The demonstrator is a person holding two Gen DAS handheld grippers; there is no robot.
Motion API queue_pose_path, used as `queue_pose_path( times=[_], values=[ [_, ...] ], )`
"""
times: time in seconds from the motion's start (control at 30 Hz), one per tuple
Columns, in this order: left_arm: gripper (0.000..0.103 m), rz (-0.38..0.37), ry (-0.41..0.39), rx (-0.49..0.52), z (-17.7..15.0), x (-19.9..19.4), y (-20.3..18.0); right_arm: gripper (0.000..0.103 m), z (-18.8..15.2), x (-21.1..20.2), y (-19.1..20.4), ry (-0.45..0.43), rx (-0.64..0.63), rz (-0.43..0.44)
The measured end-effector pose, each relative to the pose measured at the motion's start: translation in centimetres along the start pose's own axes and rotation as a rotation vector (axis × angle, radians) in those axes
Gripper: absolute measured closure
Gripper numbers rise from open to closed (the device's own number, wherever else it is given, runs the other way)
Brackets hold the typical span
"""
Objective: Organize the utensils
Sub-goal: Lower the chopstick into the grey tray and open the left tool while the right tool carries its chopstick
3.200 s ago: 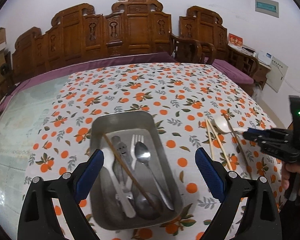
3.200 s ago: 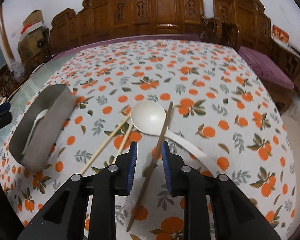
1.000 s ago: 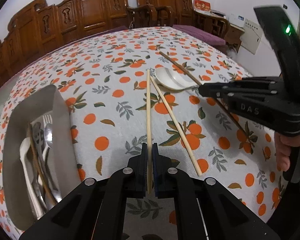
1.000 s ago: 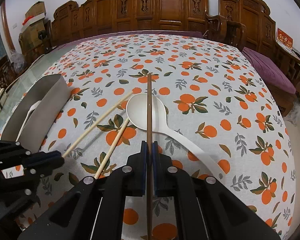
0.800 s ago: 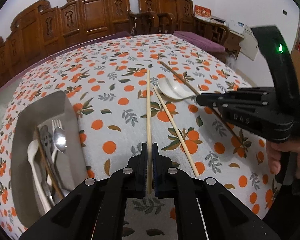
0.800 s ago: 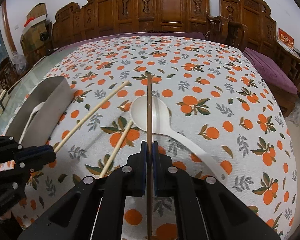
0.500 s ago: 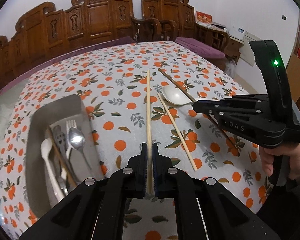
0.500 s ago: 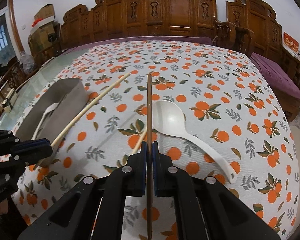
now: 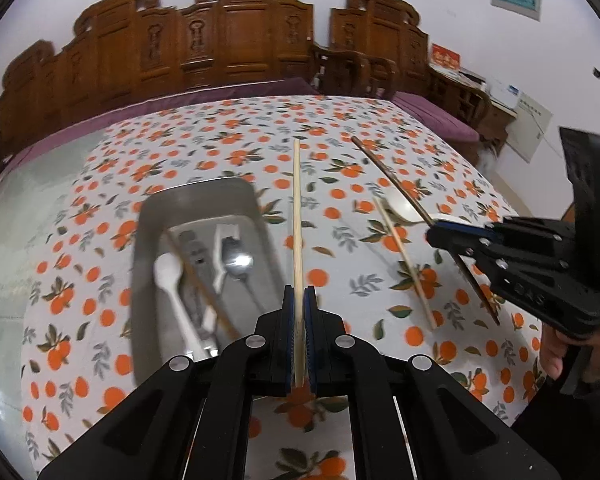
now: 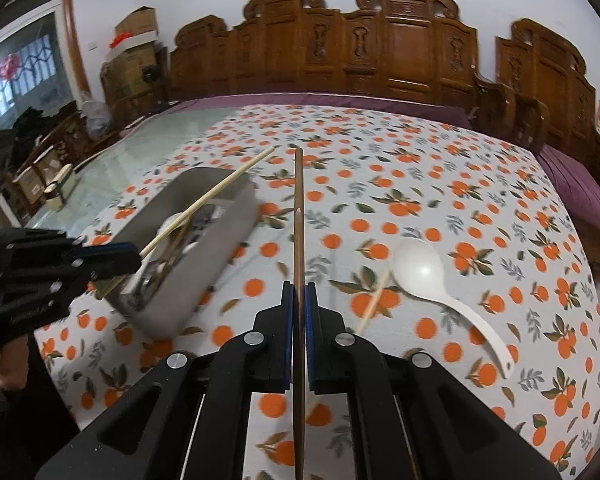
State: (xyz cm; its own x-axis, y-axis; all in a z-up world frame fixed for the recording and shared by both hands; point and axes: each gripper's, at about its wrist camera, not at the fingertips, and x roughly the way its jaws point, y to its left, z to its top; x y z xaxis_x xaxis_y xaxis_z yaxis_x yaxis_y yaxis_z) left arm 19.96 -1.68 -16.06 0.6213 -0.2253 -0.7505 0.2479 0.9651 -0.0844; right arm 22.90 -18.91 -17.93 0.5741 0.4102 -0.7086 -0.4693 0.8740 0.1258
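Left wrist view shows my left gripper (image 9: pixel 299 344) clamped on a pale chopstick (image 9: pixel 296 216), which sticks straight out ahead, just right of the metal tray (image 9: pixel 140 240). My right gripper (image 10: pixel 299 336) is pinched shut on a dark chopstick (image 10: pixel 298 216), also pointing forward over the tablecloth (image 10: pixel 460 200).

Both sticks look light, stiff and smooth, so I judge they could pivot or slide in the pads if I swing fast. I'm holding each near one end, which leaves a long free lever; a grip closer to the middle would be steadier.

One more pale chopstick (image 9: pixel 404 264) and a white spoon (image 10: pixel 424 268) lie on the cloth, well clear of the tray. I think the spoon will be best taken by its handle, since the bowl is too wide and slick.
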Motion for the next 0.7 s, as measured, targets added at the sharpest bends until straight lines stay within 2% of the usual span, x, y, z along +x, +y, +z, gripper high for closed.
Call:
queue_pose_path(
  times=[0.33,0.7],
  values=[
    [0.099,0.042,0.006,-0.023,-0.1,-0.3,2.5,0.097,-0.1,0.0,1.7,0.007,-0.031,0.019],
    [0.099,0.094,0.087,-0.045,-0.7,2.0,4.9,0.097,-0.2,0.3,3.3,0.01,-0.047,0.028]
  ],
)
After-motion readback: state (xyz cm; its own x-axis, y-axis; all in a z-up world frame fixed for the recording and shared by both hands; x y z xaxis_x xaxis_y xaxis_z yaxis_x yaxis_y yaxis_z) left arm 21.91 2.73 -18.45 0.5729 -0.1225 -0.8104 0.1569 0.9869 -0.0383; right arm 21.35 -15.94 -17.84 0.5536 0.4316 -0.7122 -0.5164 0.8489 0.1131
